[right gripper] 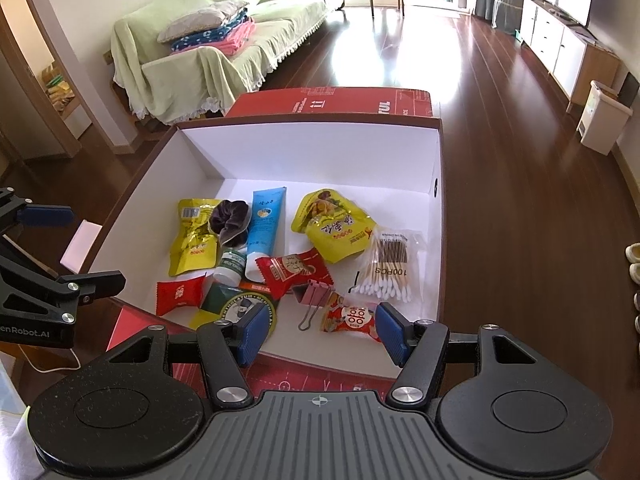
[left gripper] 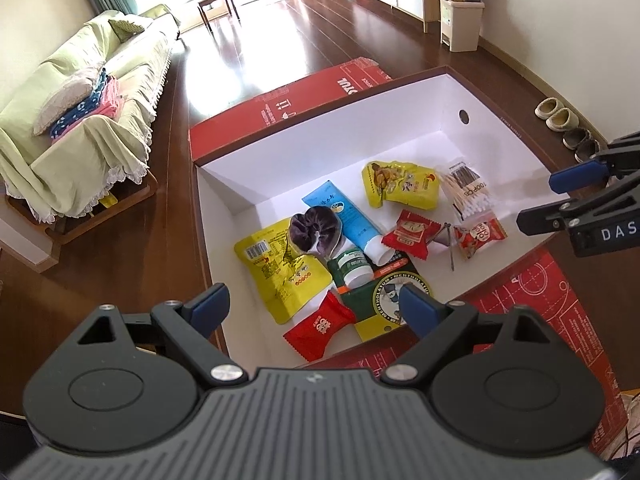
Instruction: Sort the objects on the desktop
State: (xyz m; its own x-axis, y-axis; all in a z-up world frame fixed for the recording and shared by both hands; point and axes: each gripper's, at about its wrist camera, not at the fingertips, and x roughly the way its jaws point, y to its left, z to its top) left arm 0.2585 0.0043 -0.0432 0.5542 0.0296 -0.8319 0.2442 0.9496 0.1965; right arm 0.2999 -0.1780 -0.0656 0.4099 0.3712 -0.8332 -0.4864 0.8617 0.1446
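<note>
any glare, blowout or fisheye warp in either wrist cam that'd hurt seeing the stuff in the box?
Left wrist: window light blows out the floor beyond the box; contents evenly lit and sharp; rim bows from the fisheye. Right wrist: same floor glare, box interior clean, cotton swabs label readable; corners vignette black in both.

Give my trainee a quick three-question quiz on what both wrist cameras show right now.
1. True or false: the pink binder clip lies outside the white box.
2. What lies on top of the left yellow snack packet: (a) purple scrunchie, (b) cotton swabs, (c) blue tube?
3. Is either the left gripper or right gripper holding anything?

Key: 1. False, it lies inside. 2. (a). 3. No; both stand open and empty above the box's near edge.
</note>
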